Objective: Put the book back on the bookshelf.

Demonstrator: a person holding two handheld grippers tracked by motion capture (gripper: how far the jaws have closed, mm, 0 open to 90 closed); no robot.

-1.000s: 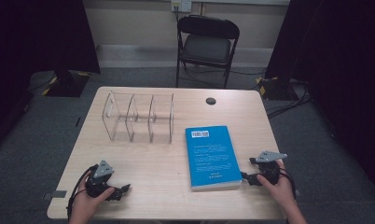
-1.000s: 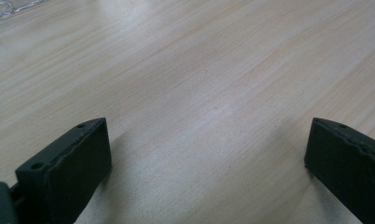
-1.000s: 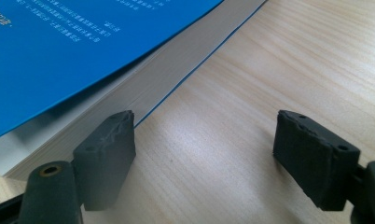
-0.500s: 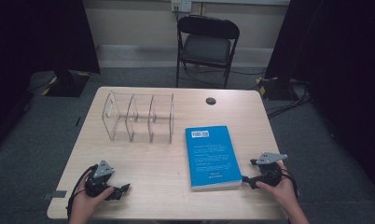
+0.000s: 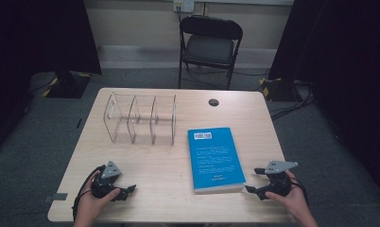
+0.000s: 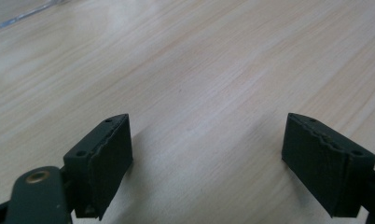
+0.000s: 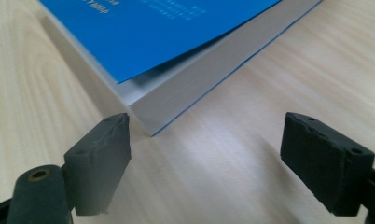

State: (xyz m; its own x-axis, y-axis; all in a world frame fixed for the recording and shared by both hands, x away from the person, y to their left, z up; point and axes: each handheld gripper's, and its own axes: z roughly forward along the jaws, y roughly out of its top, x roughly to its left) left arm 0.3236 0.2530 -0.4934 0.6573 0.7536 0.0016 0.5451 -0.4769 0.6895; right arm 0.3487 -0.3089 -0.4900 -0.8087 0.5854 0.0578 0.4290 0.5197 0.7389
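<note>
A: From above, the table (image 5: 159,175) is holding a clear rack (image 5: 141,119) and a blue book (image 5: 214,158) lying flat, right of middle.

B: The right gripper (image 7: 206,161) view is showing the book's corner sitting just ahead of its wide-open jaws, not touching. The left gripper (image 6: 209,161) has just been closing a bit, nothing between.

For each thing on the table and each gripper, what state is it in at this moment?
Blue book: closed, lying flat on the table, back cover up, not held.
Clear divider rack: upright, all compartments empty.
Left gripper: jaws open though they have just been closing, nothing between them, resting low at the near table edge.
Right gripper: jaws open, nothing between them, pointing at the book's near corner.
Folding chair: unfolded, unoccupied.
</note>
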